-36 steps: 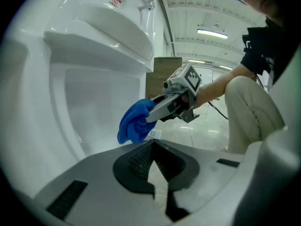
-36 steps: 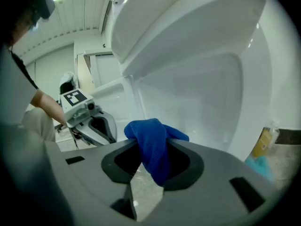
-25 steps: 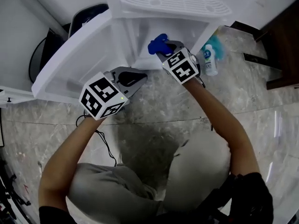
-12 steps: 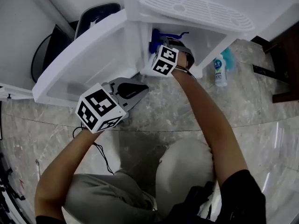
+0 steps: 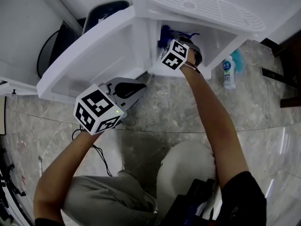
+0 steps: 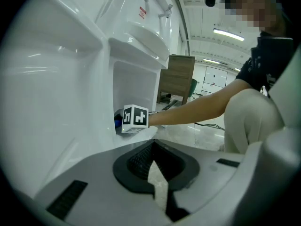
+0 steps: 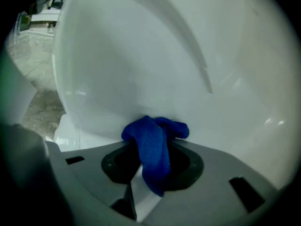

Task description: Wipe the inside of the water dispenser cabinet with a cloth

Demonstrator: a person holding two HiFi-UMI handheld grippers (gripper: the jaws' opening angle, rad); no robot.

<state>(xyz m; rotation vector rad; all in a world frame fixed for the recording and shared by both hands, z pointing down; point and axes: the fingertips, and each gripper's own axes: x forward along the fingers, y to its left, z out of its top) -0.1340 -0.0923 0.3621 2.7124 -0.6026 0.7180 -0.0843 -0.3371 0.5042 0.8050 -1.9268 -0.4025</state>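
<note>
The white water dispenser [image 5: 202, 6] stands with its lower cabinet [image 6: 134, 86] open and the door [image 5: 94, 51] swung out to the left. My right gripper [image 5: 165, 36] reaches into the cabinet, shut on a blue cloth [image 5: 164, 32]. In the right gripper view the cloth [image 7: 155, 145] bunches between the jaws of this gripper [image 7: 153, 166] and presses against the white inner wall [image 7: 164, 55]. My left gripper [image 5: 140, 86] hovers outside, just below the door's edge, shut with nothing in it. In the left gripper view its jaws [image 6: 153, 163] are together, pointing toward the cabinet.
A white bottle with a teal item behind it [image 5: 229, 73] stands on the marble floor right of the dispenser. A dark bin [image 5: 101, 11] sits behind the open door. A black cable [image 5: 106, 149] trails on the floor near the person's knees.
My right gripper went from in front of the cabinet opening into it with the cloth, rolling as it went. The left gripper drifted slightly along the door.
</note>
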